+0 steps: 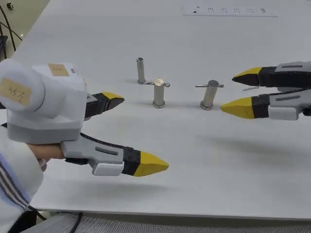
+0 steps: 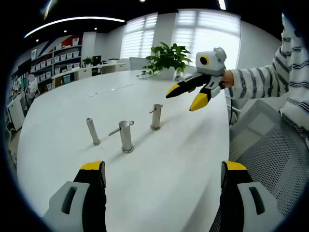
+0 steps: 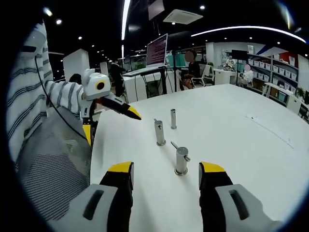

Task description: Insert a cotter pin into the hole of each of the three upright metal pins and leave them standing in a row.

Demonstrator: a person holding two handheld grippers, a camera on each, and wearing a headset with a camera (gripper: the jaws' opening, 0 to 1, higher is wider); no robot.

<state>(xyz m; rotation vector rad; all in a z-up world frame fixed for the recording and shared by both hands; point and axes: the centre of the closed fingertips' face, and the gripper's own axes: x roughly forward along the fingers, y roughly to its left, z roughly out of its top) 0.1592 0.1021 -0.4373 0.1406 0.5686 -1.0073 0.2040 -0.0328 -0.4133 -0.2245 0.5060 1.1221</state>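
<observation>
left tool (image 1: 143, 132), lower left of the head view, has its jaws wide apart and empty. right tool (image 1: 228, 92), at the right edge, is also apart, holding nothing. on the counter (image 1: 194, 160) between them, middle pin (image 1: 159, 94) and right pin (image 1: 209, 96) each carry a cotter (image 1: 165, 84). far pin (image 1: 140, 70), upper centre, looks bare. the last insertion seems in hand. next: grasp a cotter, perhaps the thin bit (image 1: 250, 89) by the right tool, and thread far pin's hole.
</observation>
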